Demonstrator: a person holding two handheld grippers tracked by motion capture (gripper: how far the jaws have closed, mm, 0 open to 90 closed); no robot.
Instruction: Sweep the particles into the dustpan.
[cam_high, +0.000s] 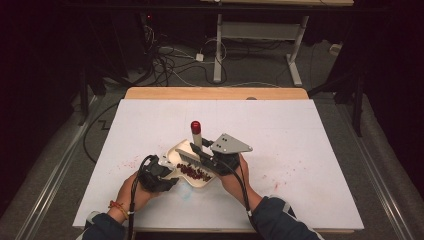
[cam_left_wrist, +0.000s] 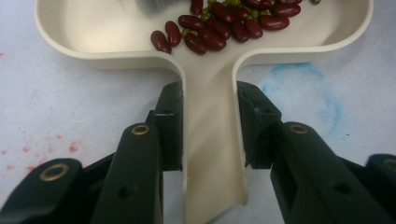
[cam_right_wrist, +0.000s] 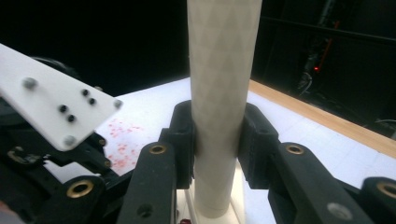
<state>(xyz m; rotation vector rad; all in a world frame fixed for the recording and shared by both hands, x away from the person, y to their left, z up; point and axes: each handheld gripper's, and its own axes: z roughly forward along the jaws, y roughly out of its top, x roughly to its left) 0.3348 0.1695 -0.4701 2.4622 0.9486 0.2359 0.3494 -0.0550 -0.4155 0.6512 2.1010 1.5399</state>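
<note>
Our left gripper (cam_left_wrist: 210, 135) is clamped on the handle of the cream dustpan (cam_left_wrist: 210, 65), whose long axis runs straight away from the jaws toward the open tray. Our right gripper (cam_right_wrist: 217, 140) is closed around the pale handle of the brush (cam_right_wrist: 222, 70), which stands nearly upright; its red cap (cam_high: 195, 126) points away from us, and the bristles (cam_high: 189, 158) rest over the tray, just beside the left hand. Inside the dustpan lie dark red beans (cam_left_wrist: 219, 25) with a few green ones, gathered near the handle mouth. On the white table (cam_high: 300, 135) we see red stains, well apart from the pan.
</note>
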